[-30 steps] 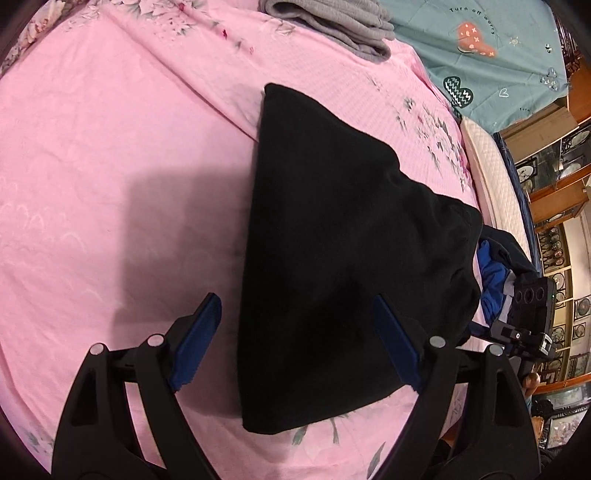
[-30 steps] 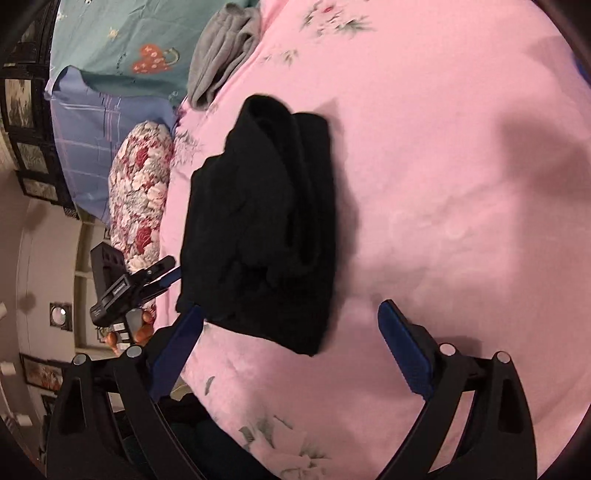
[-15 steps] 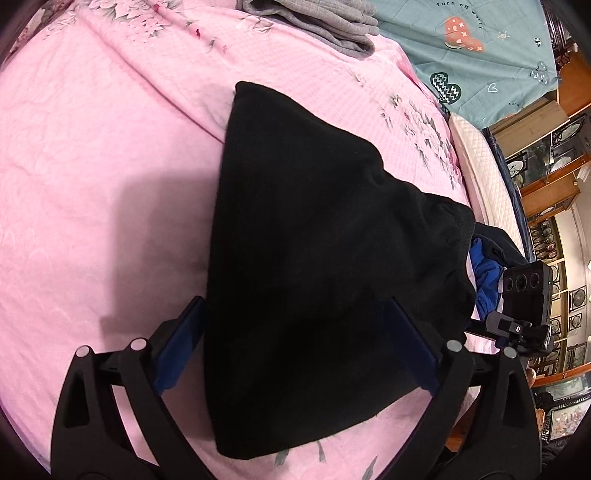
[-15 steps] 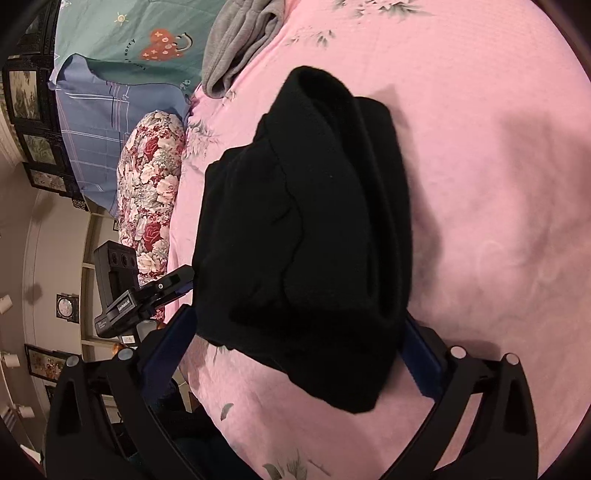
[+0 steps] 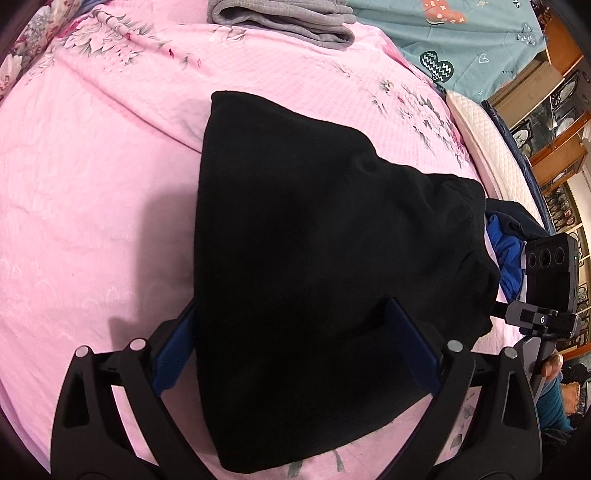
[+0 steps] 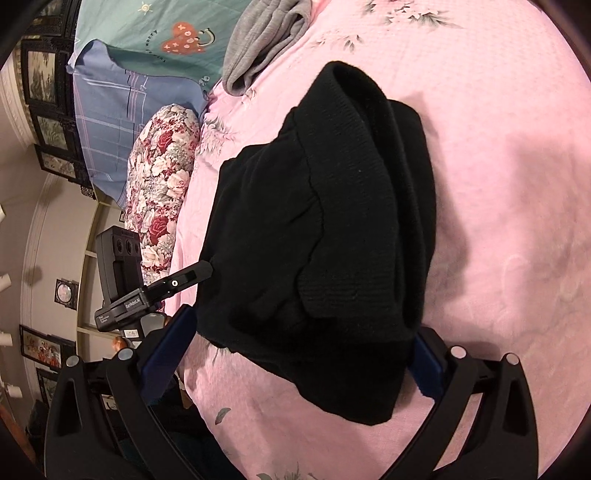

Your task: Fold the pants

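Left gripper (image 5: 291, 332) standing wide, blue pads either side of the folded black pants (image 5: 314, 277), one pad partly tucked under the cloth edge, not squeezing it. Right gripper (image 6: 299, 354) likewise spread fully, straddling the near end of the same bundle (image 6: 325, 229) without clamping. Pants lying in a thick folded stack on the pink floral bedsheet (image 5: 92, 184), near its edge. Grey folded garment (image 5: 288, 18) resting farther up the bed, well apart. Floral pillow (image 6: 162, 177) lying beside the bed's edge, a teal cloth (image 6: 147, 40) beyond it.
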`<state>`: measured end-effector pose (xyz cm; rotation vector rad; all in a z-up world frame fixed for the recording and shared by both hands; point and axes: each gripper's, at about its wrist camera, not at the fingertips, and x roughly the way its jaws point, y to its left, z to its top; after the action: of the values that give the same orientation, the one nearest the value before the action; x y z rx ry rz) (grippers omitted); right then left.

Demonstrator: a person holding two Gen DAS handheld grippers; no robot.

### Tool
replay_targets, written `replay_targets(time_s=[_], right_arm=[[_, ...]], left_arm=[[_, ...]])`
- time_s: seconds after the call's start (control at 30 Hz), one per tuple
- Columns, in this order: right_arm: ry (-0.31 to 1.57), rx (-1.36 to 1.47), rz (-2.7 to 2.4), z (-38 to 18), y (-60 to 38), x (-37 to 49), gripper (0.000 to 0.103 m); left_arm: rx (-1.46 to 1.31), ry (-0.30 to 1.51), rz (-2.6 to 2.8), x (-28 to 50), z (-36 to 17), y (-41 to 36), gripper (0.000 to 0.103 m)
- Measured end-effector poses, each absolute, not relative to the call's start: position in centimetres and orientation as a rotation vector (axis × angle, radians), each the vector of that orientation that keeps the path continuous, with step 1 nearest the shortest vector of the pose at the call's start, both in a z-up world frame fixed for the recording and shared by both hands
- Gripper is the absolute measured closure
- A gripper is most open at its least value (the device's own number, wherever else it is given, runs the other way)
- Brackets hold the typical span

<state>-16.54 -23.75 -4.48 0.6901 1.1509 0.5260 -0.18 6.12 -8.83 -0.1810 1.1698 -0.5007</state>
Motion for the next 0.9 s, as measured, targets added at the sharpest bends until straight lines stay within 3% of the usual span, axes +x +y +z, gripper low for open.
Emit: replay_targets(time_s=[0.53, 0.77, 0.87, 0.9], right_arm=[[1.13, 0.668, 0.526, -4.5, -22.8, -16.2, 0.002], [1.133, 0.688, 0.508, -4.5, -23.5, -16.4, 0.01], [1.131, 0.689, 0.494, -4.7, -23.7, -16.6, 0.027], [1.135, 0.707, 0.489, -5.1, -24.2, -16.6, 0.04]], left_arm=[[-0.25, 1.137, -0.544, 0.1, -9.0, 6.8, 0.004], [-0.429, 1.167, -0.604, 1.2, -9.4, 8.8, 0.004], [-0.447, 1.174, -0.612, 1.4, -9.4, 8.8, 0.004], [-0.451, 1.174, -0.617, 1.3, -9.5, 8.9, 0.004]])
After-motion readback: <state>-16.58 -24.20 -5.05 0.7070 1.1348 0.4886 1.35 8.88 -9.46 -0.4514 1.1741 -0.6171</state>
